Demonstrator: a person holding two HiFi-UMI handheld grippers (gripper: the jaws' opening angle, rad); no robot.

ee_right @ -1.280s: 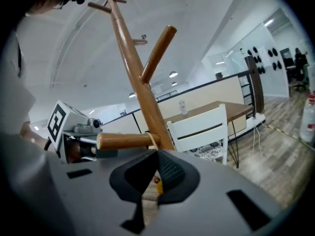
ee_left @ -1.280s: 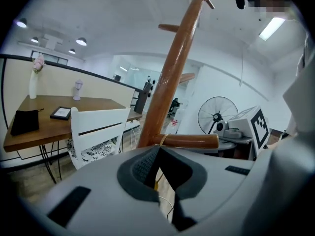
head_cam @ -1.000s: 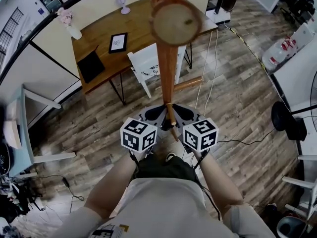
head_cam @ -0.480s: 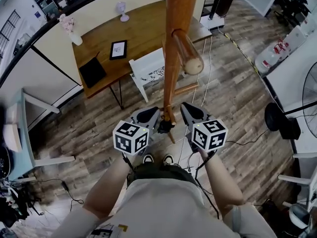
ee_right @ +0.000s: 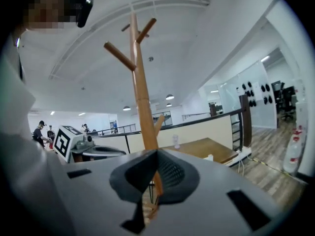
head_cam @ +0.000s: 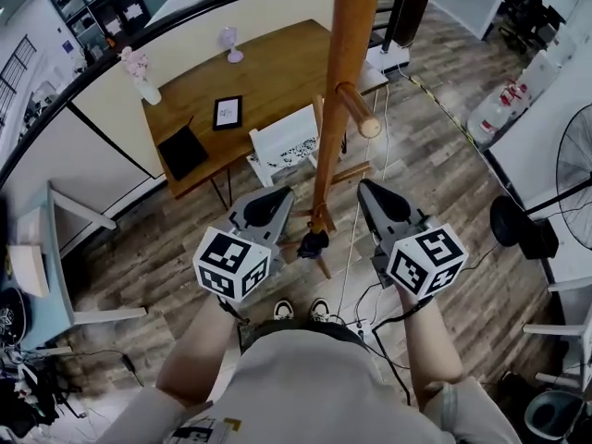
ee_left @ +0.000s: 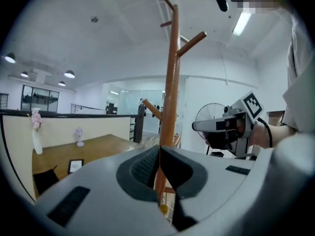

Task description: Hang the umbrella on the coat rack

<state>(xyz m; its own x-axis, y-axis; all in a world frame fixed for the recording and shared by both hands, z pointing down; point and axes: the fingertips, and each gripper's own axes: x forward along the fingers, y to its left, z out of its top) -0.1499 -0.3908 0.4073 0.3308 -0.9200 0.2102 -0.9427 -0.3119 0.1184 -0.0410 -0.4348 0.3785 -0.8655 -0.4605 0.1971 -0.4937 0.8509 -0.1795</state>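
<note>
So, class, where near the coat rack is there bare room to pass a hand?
Free: the wood floor right of the coat rack, between its pole and the black round base. Crowded: left of the pole, where the white chair and desk stand.

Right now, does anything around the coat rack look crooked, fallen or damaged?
Nothing stands out. The coat rack stands upright; left tool and right tool are shut, empty. A dark thing low by its pole is unclear.

the head view looks steeply down from above the person (head_cam: 305,387), close along the coat rack (head_cam: 338,109) to the floor (head_cam: 444,174). both gripper views sit low and near the rack, tilted up toward the ceiling (ee_left: 123,33). all three share the rack's pole and the wooden table (head_cam: 268,72).
</note>
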